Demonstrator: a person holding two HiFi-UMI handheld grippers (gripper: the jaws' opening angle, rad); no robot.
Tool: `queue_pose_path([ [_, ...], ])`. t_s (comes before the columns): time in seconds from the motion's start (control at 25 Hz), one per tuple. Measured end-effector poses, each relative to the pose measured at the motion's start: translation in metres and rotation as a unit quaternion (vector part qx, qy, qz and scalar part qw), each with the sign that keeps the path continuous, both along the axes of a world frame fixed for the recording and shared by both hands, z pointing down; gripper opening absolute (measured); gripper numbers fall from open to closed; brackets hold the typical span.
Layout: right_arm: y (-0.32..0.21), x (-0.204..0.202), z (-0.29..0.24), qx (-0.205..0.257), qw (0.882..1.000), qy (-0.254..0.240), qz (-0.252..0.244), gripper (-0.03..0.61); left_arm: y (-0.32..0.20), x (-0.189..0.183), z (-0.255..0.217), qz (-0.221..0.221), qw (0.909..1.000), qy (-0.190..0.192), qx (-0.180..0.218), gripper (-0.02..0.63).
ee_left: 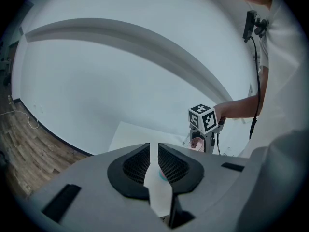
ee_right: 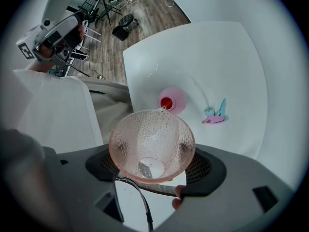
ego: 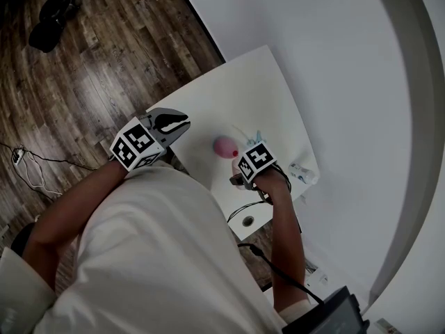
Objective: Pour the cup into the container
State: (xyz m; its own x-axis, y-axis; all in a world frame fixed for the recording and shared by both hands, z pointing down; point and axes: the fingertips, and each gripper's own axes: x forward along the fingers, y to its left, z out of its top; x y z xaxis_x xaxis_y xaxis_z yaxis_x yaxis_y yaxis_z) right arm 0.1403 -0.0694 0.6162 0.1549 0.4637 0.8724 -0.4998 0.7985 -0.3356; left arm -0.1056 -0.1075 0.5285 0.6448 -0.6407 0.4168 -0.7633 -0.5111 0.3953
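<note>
**Cup tipped toward the pink container**

The right hand-held gripper (ee_right: 154,153) clasped the clear pinkish cup (ee_right: 152,139), rim tilted toward the pink container (ee_right: 172,100) standing on the white worktop (ee_right: 217,57). The left hand-held gripper (ee_left: 153,153) hung apart, jaws narrowly parted, empty.

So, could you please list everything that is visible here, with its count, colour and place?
table: one, white; in front of the person
container: one, pink, red inside; on the table
cup: one, clear pink, dimpled; tipped toward the container
small object: one, teal and pink; on the table beside the container
floor: dark wood; left of the table
dark object: one; on the floor
right gripper: one, grey; shut on the cup
left gripper: one, grey; jaws slightly apart, nothing between them
</note>
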Motion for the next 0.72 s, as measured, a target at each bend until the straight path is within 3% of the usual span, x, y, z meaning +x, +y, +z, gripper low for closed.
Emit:
queue_pose_path([
  [0.72, -0.0007, 0.0013, 0.0009, -0.007, 1.000, 0.000, 0.002, 0.378, 0.0005, 0.0026, 0.0032, 0.006, 1.0000, -0.001, 0.000, 0.043],
])
